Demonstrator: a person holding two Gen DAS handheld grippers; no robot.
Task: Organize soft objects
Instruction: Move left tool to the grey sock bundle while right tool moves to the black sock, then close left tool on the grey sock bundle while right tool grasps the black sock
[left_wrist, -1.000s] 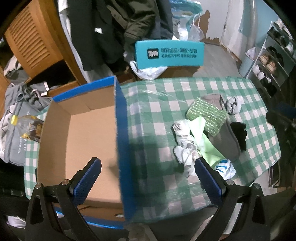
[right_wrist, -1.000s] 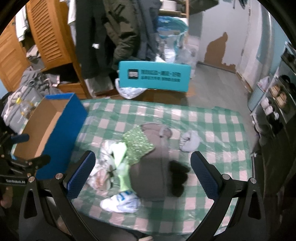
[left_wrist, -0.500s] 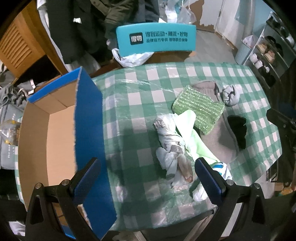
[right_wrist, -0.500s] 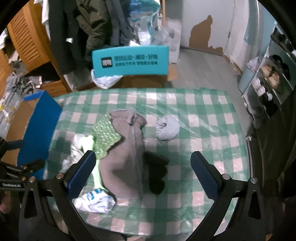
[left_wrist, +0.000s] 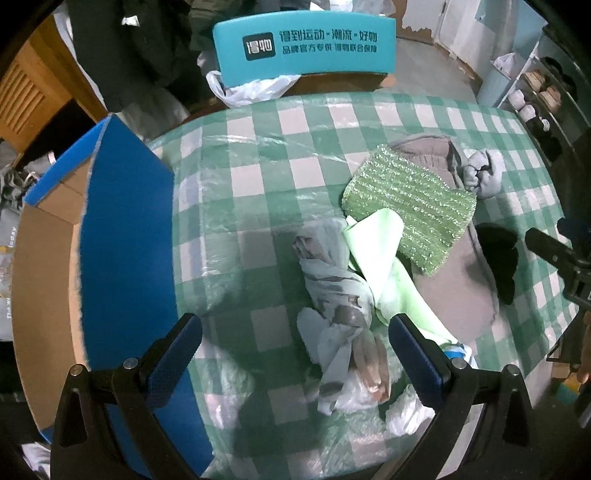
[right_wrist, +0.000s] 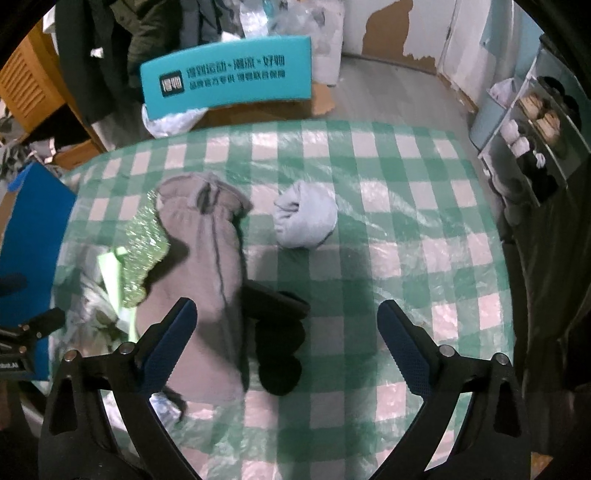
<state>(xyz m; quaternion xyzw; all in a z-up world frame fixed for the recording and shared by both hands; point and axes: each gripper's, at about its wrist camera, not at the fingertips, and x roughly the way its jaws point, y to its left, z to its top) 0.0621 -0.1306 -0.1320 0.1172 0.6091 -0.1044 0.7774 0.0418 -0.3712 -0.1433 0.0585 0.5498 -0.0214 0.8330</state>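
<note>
Soft things lie on a green checked tablecloth (left_wrist: 258, 177). A grey patterned cloth (left_wrist: 332, 288), a pale green cloth (left_wrist: 380, 251) and a sparkly green pad (left_wrist: 410, 203) lie ahead of my open, empty left gripper (left_wrist: 295, 354). A grey-brown pouch (right_wrist: 207, 266), black socks (right_wrist: 277, 332) and a rolled grey sock (right_wrist: 306, 218) lie ahead of my open, empty right gripper (right_wrist: 286, 339), which hovers above the black socks. An open blue cardboard box (left_wrist: 122, 240) stands at the left.
A teal chair back (right_wrist: 225, 81) stands behind the table. Hanging coats (right_wrist: 110, 44) and a wooden cabinet (left_wrist: 26, 92) are at the back left. A shoe rack (right_wrist: 535, 122) stands to the right. The table's right edge is near the rack.
My left gripper has swung right, from over the box to over the grey patterned cloth. My right gripper has moved right and closer, so the black socks now sit between its fingers.
</note>
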